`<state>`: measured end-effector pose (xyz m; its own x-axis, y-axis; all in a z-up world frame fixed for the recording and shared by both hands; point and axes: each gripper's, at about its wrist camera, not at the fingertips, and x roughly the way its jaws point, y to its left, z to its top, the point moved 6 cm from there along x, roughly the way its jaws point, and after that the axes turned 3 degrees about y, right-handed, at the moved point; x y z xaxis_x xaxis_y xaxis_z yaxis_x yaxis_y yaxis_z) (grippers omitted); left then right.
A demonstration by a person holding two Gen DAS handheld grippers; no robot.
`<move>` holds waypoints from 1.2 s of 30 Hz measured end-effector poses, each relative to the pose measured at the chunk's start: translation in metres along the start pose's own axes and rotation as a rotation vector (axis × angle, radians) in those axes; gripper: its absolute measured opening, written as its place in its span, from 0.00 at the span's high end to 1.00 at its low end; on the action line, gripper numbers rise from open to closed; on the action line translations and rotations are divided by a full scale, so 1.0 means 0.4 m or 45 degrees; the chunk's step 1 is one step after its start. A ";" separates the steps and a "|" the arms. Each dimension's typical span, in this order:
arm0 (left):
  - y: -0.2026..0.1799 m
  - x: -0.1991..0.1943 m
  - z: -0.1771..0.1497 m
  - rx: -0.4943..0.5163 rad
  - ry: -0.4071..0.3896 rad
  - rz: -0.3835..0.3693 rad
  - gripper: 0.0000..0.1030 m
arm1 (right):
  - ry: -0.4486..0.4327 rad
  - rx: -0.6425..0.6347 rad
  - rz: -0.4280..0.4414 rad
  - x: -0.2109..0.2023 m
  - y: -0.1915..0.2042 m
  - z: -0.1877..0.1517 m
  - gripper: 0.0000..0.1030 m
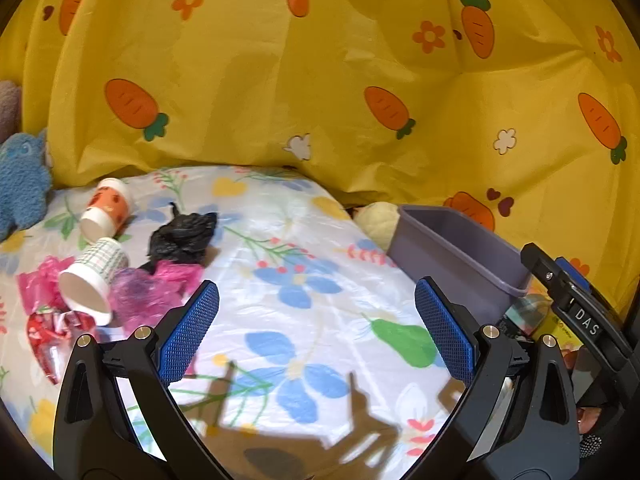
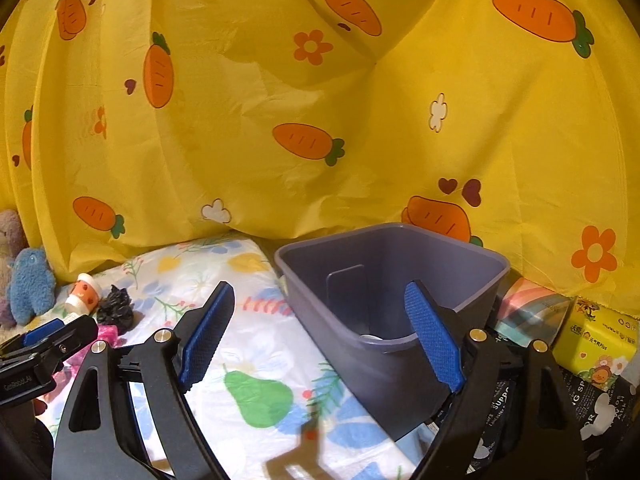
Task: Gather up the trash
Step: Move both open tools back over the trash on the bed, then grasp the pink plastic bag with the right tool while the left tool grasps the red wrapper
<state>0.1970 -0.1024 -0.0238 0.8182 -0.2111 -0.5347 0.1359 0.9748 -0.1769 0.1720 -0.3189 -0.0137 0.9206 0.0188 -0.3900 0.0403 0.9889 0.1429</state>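
Trash lies at the left of the floral sheet (image 1: 320, 248): an orange paper cup (image 1: 106, 208) on its side, a white patterned cup (image 1: 94, 280) on its side, a crumpled black bag (image 1: 184, 236), pink plastic wrap (image 1: 148, 292) and a red foil wrapper (image 1: 52, 332). A grey-purple bin (image 2: 384, 300) stands at the right and also shows in the left wrist view (image 1: 460, 256); something small and white lies inside it. My left gripper (image 1: 316, 328) is open and empty, right of the trash. My right gripper (image 2: 320, 332) is open and empty at the bin's near rim.
A yellow carrot-print curtain (image 1: 320, 60) hangs behind. A blue plush toy (image 1: 20, 188) sits at the far left. A cream ball (image 1: 378, 220) lies behind the bin. A yellow tissue pack (image 2: 596, 340) and printed packets (image 2: 532, 312) lie right of the bin.
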 end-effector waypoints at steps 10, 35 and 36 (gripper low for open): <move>0.290 -0.150 -0.076 -0.116 -0.054 0.372 0.06 | 0.110 -0.157 0.275 0.019 0.285 -0.069 0.18; 0.526 -0.209 -0.114 -0.253 -0.049 0.512 0.06 | 0.522 -0.461 0.518 0.210 0.697 -0.251 0.35; 0.527 -0.202 -0.116 -0.247 -0.040 0.511 0.06 | 0.538 -0.455 0.523 0.215 0.697 -0.254 0.39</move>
<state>0.1335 0.1170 -0.0562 0.8017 0.1863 -0.5679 -0.3008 0.9468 -0.1141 0.2229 -0.0266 -0.0998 0.6007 0.3863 -0.7000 -0.4767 0.8759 0.0743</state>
